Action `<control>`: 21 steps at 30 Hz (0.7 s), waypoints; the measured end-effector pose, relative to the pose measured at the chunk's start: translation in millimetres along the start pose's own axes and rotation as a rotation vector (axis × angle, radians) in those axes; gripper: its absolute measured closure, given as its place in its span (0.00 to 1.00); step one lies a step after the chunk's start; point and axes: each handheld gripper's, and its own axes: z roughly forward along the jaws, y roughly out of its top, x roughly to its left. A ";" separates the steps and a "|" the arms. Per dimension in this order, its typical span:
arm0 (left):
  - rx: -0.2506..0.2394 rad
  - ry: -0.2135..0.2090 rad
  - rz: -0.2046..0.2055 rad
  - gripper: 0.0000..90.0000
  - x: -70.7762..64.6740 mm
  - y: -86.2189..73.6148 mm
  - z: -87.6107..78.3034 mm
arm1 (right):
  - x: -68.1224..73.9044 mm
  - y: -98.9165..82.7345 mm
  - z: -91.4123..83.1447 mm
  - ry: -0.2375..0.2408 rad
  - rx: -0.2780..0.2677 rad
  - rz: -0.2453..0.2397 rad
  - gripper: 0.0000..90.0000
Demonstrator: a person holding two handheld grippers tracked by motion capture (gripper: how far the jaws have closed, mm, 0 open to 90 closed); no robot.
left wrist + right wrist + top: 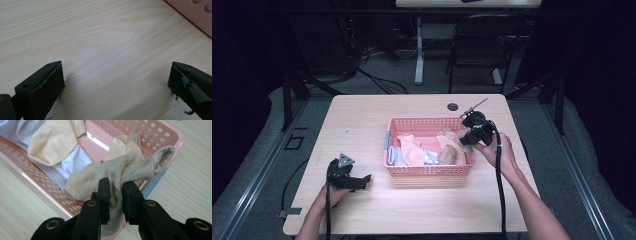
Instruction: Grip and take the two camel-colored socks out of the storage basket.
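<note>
A person seated at a light wooden table works two hand-held grippers over a pink perforated basket of socks. The right gripper, held at the basket's far right corner in the high view, has its jaws clamped on a beige knitted sock, the fabric bunched between the pads near the sock's middle. In the right gripper view the sock's long axis runs crosswise to the jaws: one end droops toward the basket's interior, the open cuff points out over the basket's corner rim, and a fold hangs down between the jaws. The sock appears mostly lifted, though its lower end may be touching the pile. In the basket lie a pale orange sock and white cloth, just beside the held sock. The left gripper rests on the table to the left of the basket and nearer the person, its jaws standing wide apart with bare wood between them; a corner of the basket wall shows beyond them. The right hand is plainly the nearer one, so carrying the sock clear of the basket would seem to fall to it, with the idle left gripper well apart from the basket's contents.
</note>
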 end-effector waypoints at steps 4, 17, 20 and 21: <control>0.000 0.000 0.001 0.00 0.0 0.0 0.0 | 0.3 0.6 -7.2 0.000 -0.014 -0.007 0.85; 0.000 0.000 0.000 0.00 0.0 0.0 0.0 | -4.7 -0.4 -34.7 -0.013 -0.075 0.003 0.85; 0.000 0.000 0.000 0.00 0.0 0.0 0.0 | -7.2 -1.3 -41.6 -0.018 -0.084 0.012 0.85; 0.000 0.000 0.000 0.00 0.0 0.0 0.0 | -8.3 -1.8 -44.0 -0.021 -0.091 0.012 0.85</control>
